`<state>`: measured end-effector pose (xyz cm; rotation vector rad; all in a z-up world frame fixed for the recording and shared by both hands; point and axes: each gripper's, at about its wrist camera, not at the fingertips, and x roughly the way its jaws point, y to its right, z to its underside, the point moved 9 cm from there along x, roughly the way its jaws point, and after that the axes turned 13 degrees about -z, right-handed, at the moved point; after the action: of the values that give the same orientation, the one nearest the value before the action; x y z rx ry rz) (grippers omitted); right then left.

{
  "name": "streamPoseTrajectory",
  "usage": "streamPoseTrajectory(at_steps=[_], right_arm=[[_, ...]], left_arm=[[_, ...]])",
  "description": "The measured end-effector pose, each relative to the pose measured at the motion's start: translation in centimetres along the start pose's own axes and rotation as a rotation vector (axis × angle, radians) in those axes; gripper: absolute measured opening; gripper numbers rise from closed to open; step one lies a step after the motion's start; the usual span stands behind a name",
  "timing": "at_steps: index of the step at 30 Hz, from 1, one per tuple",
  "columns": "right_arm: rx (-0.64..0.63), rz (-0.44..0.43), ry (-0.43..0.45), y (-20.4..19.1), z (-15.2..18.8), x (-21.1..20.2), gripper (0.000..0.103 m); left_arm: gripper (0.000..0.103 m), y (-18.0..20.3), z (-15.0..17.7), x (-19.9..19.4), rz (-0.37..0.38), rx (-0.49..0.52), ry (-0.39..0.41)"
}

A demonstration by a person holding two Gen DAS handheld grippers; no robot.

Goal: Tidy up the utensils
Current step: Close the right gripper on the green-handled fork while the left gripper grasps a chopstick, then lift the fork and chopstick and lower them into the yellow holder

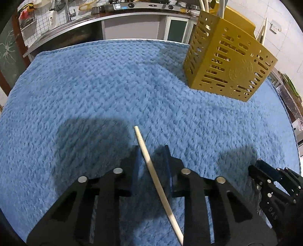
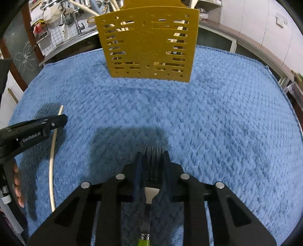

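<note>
The left claw [image 1: 151,162] grips a chopstick [image 1: 151,170], the right claw [image 2: 152,166] pinches a fork [image 2: 152,166], both near the yellow holder [image 2: 147,43].

Steel kitchen counter [image 1: 79,28], faucet [image 1: 69,11], tiled wall [image 1: 40,28], perhaps a stove [image 1: 140,5]

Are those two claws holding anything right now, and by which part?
The left claw straddles a chopstick around mid-length; the right claw straddles a fork at its tines. Whether either grips yet cannot be told.
</note>
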<state>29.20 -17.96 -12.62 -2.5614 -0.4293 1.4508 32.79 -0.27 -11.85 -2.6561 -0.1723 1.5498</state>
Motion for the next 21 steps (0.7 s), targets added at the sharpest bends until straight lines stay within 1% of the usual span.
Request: streamPoseTrajectory(at_steps=[1,2,3,10,12,17,21], right_arm=[[0.004,-0.002,0.0,0.0,0.0,0.0,0.022],[0.009,-0.008,0.001,0.0,0.0,0.0,0.022],[0.015,-0.016,0.002,0.1,-0.1,0.0,0.022],[0.05,-0.033,0.034,1.4,-0.3,-0.8,0.022],[0.058,-0.04,0.053,1.8,-0.4,-1.3,0.022],[0.061,-0.066,0.125,2.3,-1.1,-3.3,0.022],[0.053,-0.074,0.193,2.4,-2.0,-5.4,0.022]], left_arm=[[0.014,0.1,-0.1,0.2,0.004,0.002,-0.004],[0.013,0.1,-0.2,0.2,0.009,-0.005,-0.009],[0.007,0.1,-0.3,0.2,0.017,-0.01,-0.009],[0.005,0.4,-0.3,-0.1,0.046,-0.005,0.005],[0.005,0.7,-0.3,-0.7,0.068,-0.007,0.017],[0.005,1.0,-0.6,-3.5,0.08,0.012,0.108],[0.005,0.7,-1.0,-6.3,0.09,0.009,0.207]])
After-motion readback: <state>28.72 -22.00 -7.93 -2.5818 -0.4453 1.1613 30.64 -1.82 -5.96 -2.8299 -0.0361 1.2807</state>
